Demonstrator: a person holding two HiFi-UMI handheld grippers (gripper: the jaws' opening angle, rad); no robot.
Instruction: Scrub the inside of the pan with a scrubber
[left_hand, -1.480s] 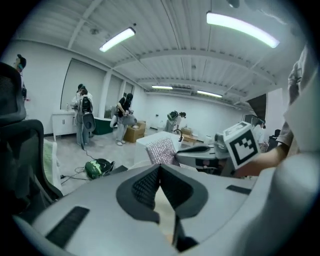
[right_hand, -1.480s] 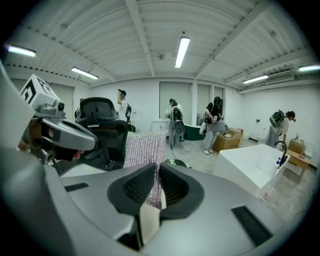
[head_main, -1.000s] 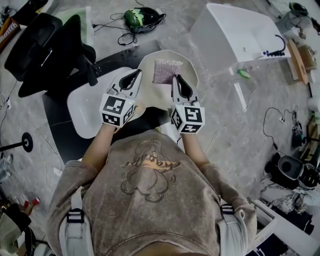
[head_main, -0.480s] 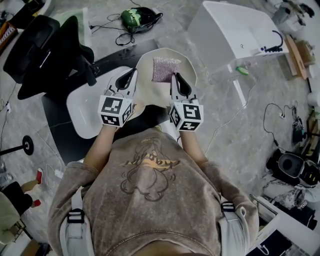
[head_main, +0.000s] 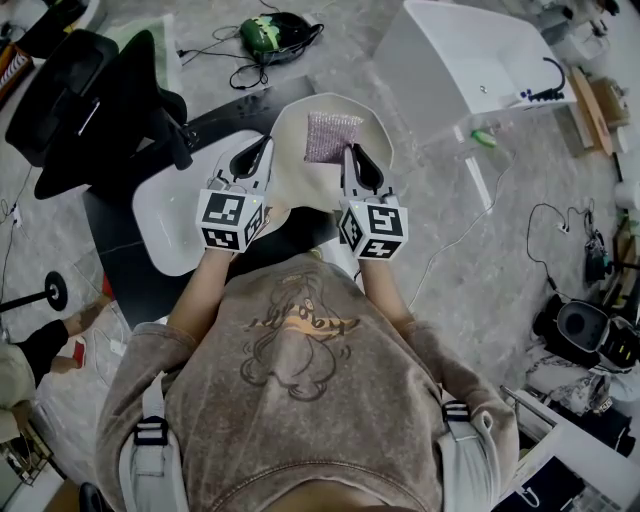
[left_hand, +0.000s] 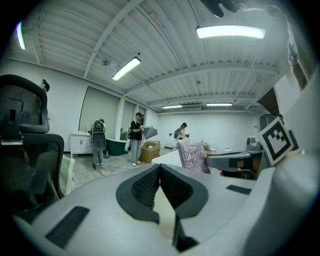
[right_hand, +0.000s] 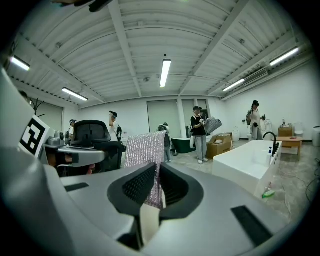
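Grey floor strewn with cables spreads below, with a black chair at the left edge. The left gripper has its fingers closed together at the cream pan's left rim; whether they pinch it is unclear. A pinkish, glittery scrubber stands inside the pan, near its far rim, clamped in the right gripper's fingers. Both grippers hide the pan's near rim. A white tub stands to the right.

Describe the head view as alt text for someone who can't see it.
Seen from above, a person's right claw pinches a sparkly pink scrubber over a cream pan, while the left claw grips the pan's rim. A white tub stands beyond.
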